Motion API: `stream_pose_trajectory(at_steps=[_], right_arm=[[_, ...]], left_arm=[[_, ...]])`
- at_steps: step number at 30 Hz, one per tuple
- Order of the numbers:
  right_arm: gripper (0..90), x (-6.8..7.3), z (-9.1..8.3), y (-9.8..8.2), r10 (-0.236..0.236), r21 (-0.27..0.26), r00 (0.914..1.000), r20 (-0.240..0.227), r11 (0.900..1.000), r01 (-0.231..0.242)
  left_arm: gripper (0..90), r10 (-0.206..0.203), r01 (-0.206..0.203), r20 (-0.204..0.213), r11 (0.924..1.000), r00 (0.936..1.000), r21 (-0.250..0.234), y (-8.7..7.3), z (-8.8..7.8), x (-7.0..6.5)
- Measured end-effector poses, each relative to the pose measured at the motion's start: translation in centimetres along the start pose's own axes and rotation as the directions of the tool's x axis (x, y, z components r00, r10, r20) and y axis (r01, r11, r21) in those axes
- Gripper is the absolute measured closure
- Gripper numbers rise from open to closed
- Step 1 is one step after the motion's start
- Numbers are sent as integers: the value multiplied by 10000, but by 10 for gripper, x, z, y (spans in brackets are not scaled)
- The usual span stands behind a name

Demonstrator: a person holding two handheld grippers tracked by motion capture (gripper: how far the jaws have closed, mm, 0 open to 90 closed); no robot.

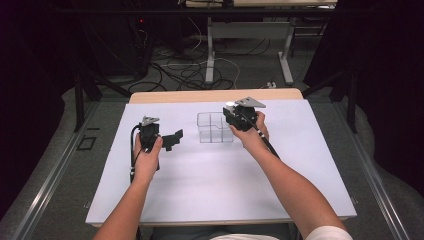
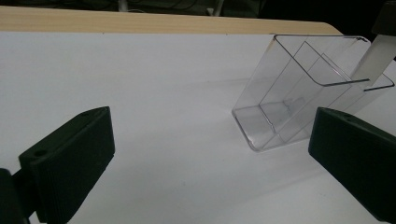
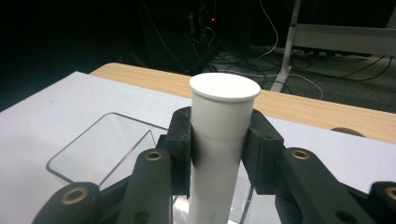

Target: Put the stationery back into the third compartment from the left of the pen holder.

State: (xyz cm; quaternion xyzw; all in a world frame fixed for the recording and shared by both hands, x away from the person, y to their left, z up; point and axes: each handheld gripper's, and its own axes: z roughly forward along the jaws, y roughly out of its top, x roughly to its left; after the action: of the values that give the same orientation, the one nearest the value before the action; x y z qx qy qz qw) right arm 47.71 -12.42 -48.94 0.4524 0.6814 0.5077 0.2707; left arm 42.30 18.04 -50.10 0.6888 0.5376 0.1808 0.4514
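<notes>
The desk under its white sheet carries one thing, a clear plastic box with dividers inside, and I place everything else by that box. It looks empty as far as I can see, so nothing is stowed yet. My right claw hangs at the box's right edge, just above the rim, clamped on a white tube that stands upright between the pads, cap end up. My left claw waits on the box's left side, near it but apart, jaws spread wide with nothing between them. I judge the pick-up as done; what is left is to lower the tube into a compartment and let go. Which compartment lies beneath it, I cannot tell.
</notes>
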Motion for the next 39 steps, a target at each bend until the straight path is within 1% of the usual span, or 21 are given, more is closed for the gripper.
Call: stream_pose_trajectory(at_steps=[4,5,7,19,20,21,22,25,27,28,29,30,32,33,35,37,39], right_arm=[[664,1,2,-2,-80,93,9999,82,9999,79],[664,2,2,-3,-51,159,10000,74,9999,50],[663,2,3,-3,-140,184,9999,40,9997,139],[657,2,4,-5,-146,383,9999,19,9992,146],[645,2,4,-5,-119,360,9999,-16,9993,119],[609,1,4,-5,-131,370,9999,-78,9992,134],[599,1,5,-5,-192,368,9998,-78,9991,195],[522,1,4,-4,-156,309,9997,-191,9994,162],[472,1,3,-3,-163,332,9997,-200,9993,170],[453,1,2,-3,-186,265,9994,-290,9995,194],[439,1,2,-3,-186,226,9996,-229,9996,191],[426,0,1,-2,-212,281,9995,-254,9994,220],[399,-1,-1,-1,-214,228,9995,-251,9995,220],[395,-1,-2,0,-238,173,9994,-241,9996,243],[380,-2,-4,2,-220,235,9992,-319,9995,228],[370,-4,-6,3,-329,240,9990,-317,9991,336],[362,-5,-9,5,-341,277,9987,-380,9990,352]], left_arm=[[4,17,-17,10,10000,10000,28,0,0,0],[4,7,-7,10,10000,10000,32,0,0,0],[4,13,-13,-7,10000,10000,42,0,0,0],[4,41,-41,-1,9999,10000,144,0,0,1],[4,28,-28,-16,10000,10000,94,-1,1,1],[4,23,-23,-13,9999,10000,104,0,1,1],[4,12,-12,-8,10000,10000,67,-1,1,1],[4,-1,2,-11,9999,10000,137,-1,1,2],[4,-30,31,-31,9999,10000,116,-1,1,2],[4,-75,75,-20,10000,10000,65,-1,1,2],[4,-76,76,-33,10000,10000,58,-1,1,3],[4,-64,64,-67,10000,10000,70,-1,1,3],[4,-55,56,-76,9999,10000,115,-1,0,4],[4,-59,60,-89,9999,9999,130,-1,0,5],[4,-98,99,-98,9999,9999,122,-1,0,5],[4,-105,106,-121,9999,9999,74,-1,0,5],[4,-82,84,-148,9999,9999,82,-1,0,6]])
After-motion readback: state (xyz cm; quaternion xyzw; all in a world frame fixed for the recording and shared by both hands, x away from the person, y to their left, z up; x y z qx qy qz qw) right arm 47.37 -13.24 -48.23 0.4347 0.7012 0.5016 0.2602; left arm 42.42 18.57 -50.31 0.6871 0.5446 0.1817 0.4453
